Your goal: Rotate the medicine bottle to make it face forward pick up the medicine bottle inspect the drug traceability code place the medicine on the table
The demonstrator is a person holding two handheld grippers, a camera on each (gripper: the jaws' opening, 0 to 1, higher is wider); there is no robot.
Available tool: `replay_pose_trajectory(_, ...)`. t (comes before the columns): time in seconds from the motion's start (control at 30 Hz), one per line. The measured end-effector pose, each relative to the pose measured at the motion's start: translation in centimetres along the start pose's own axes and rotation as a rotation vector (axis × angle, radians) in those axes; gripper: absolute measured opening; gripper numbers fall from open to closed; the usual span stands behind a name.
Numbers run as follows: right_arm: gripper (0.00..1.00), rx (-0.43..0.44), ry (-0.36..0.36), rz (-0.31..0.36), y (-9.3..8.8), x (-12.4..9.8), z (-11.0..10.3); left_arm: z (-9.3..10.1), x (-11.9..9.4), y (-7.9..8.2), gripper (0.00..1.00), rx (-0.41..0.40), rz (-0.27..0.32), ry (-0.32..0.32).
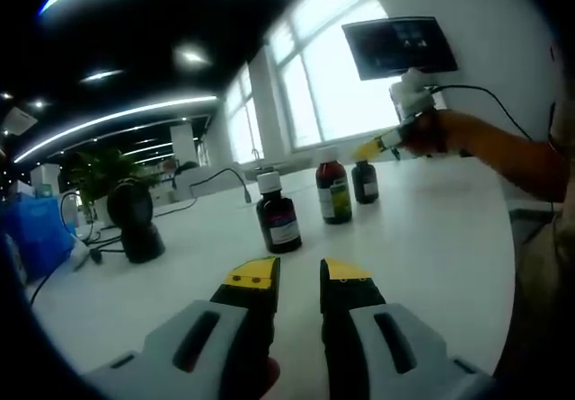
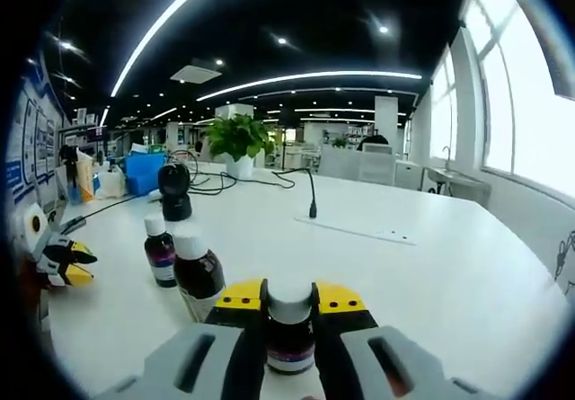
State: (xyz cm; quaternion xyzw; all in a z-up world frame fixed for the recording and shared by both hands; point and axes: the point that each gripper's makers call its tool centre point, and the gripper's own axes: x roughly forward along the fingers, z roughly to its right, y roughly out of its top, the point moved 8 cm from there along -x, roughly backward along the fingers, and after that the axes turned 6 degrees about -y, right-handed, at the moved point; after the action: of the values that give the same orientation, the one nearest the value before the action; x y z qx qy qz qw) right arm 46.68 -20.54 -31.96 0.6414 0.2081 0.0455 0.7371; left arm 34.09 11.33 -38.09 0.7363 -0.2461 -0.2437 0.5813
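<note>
A: Left hand-held gripper (image 1: pixel 297 274)?
B: Released. Yellow-tipped jaws parted, nothing between them, hovering over the white tabletop (image 1: pixel 431 229), short of the bottles.

A: Right hand-held gripper (image 2: pixel 290 297)?
B: Clenched around a dark medicine bottle (image 2: pixel 290 328) just under its white cap; label visible below the jaws. Also seen from the left gripper view at far right (image 1: pixel 382 145), yellow tips beside the farthest bottle, held by a person's hand (image 1: pixel 431 133).

A: Bottles, left gripper view?
B: Three dark bottles upright in a row on the tabletop. Nearest bottle (image 1: pixel 278 213): white cap, pale label, straight ahead of the open jaws. Middle bottle (image 1: pixel 333 187): reddish cap, yellow-green label. Farthest bottle (image 1: pixel 365 180): smallest in view, at the right gripper's tips.

A: Bottles, right gripper view?
B: Second bottle (image 2: pixel 199 271) just left of the gripped one, white cap. Third bottle (image 2: pixel 160 250) beyond it, white cap, purple-tinted label. Both upright on the tabletop.

A: Other items?
B: Black barcode scanner on stand (image 1: pixel 135 221), left side of tabletop, cable trailing. Gooseneck microphone (image 2: pixel 311 195) further back. Potted plant (image 2: pixel 238 141) at the far edge. Blue bag (image 1: pixel 36 231) at far left. Wall monitor (image 1: pixel 401 46) above the hand.

A: Traceability code?
B: Cannot tell; labels too small to read.
</note>
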Motion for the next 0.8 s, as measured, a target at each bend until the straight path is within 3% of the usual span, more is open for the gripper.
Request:
replay_pose_trajectory(0.37,0.15,-0.029,-0.001,0.030,2.1,0.2,-0.2,-0.1,0.0,-0.1,0.10,0.003,-0.001,0.002)
replay_pose_trajectory(0.8,0.15,-0.058,0.007,0.072,5.9,1.8,-0.7,-0.1,0.1,-0.1,0.10,0.001,0.002,0.002)
